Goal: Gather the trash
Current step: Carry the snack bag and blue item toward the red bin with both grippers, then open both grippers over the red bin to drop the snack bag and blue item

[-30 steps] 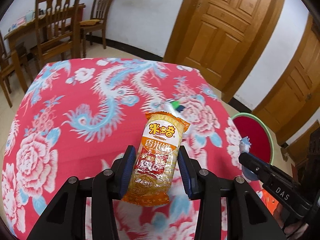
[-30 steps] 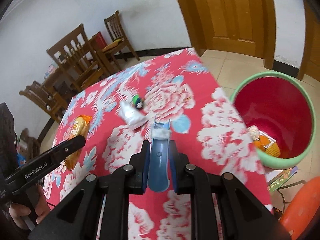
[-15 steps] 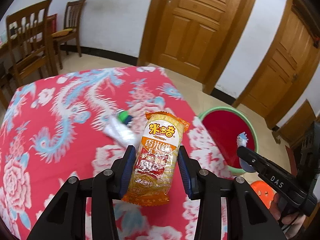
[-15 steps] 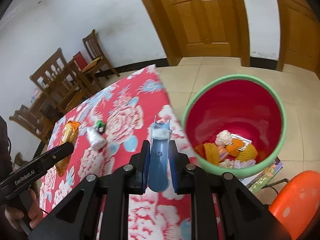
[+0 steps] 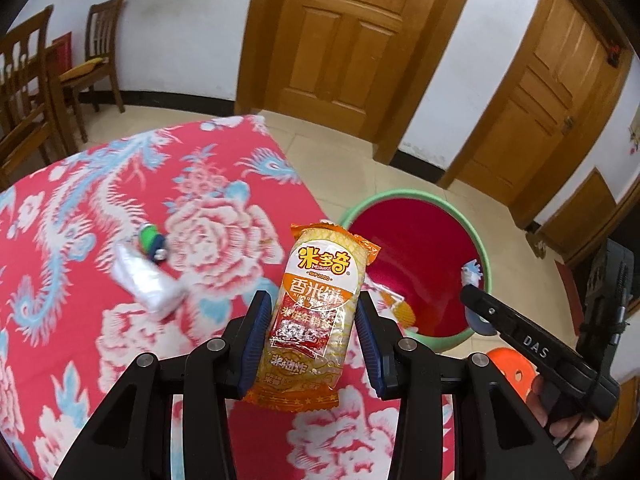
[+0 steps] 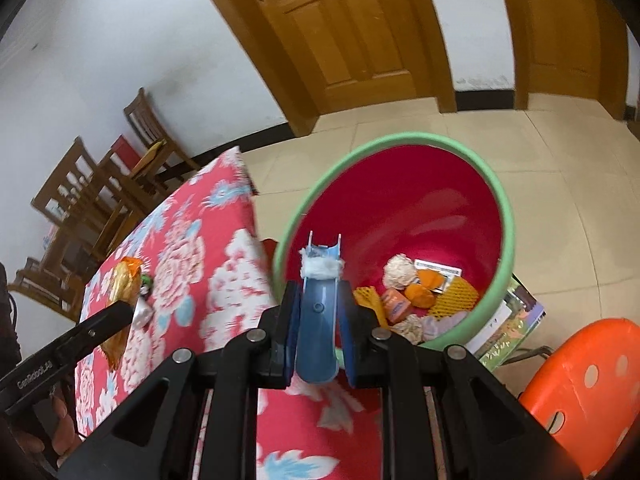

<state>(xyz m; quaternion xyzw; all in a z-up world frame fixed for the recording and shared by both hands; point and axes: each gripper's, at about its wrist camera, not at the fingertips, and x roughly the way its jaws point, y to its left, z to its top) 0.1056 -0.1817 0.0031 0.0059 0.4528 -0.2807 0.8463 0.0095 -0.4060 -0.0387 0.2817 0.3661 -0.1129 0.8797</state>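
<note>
My left gripper (image 5: 312,336) is shut on an orange rice-cracker snack packet (image 5: 316,312), held above the table edge near the bin. My right gripper (image 6: 318,320) is shut on a blue plastic piece with a white fluffy band (image 6: 318,300), its tip over the rim of the red bin with a green rim (image 6: 508,240). The bin (image 5: 486,256) stands on the floor beside the table and holds several pieces of trash (image 6: 416,292). A crumpled clear bottle with a green cap (image 5: 146,272) lies on the red floral tablecloth (image 5: 100,240).
An orange stool (image 6: 588,384) stands at the right, with printed paper (image 6: 508,328) on the floor by the bin. Wooden chairs (image 5: 92,56) and doors (image 5: 340,40) stand along the far walls.
Both grippers have swung right, from over the table toward the bin, still holding their items. The bin now fills more of both views.
</note>
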